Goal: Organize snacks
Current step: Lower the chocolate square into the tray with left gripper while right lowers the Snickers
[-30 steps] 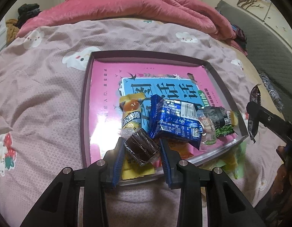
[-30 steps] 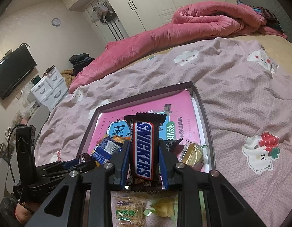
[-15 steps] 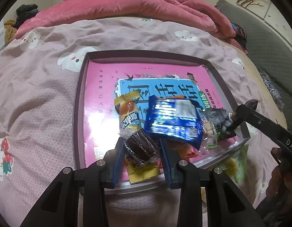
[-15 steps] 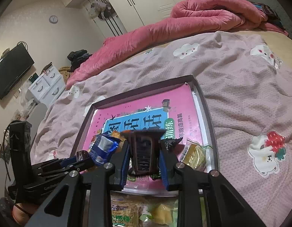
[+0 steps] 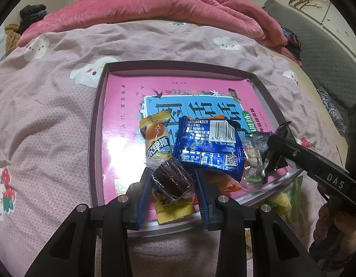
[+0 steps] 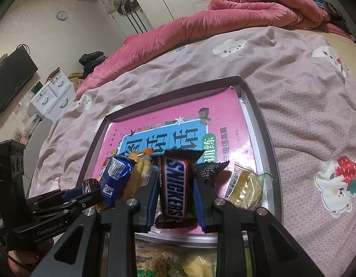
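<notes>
Got my right gripper (image 6: 175, 194) clamped on the brown Snickers bar (image 6: 175, 184) over the near edge of the purple-rimmed tray (image 6: 265, 143). Firm bar, slippery wrapper, so mid-body grip works. Left gripper (image 5: 172, 182) pinches a dark foil-wrapped chocolate square (image 5: 172, 180), light and squashy.

Bed (image 5: 51, 120) under a pale pink cartoon-print sheet, dark-rimmed tray (image 5: 93, 138) lying flat on it, rumpled pink quilt (image 5: 154, 7) along the far edge, snack bags (image 6: 154, 263) just beside the tray's near rim

Tray (image 5: 96, 138) lies on the bed (image 5: 51, 120); book (image 5: 122, 106) lies in the tray; snacks (image 5: 207, 143) piled on the book's near end.
</notes>
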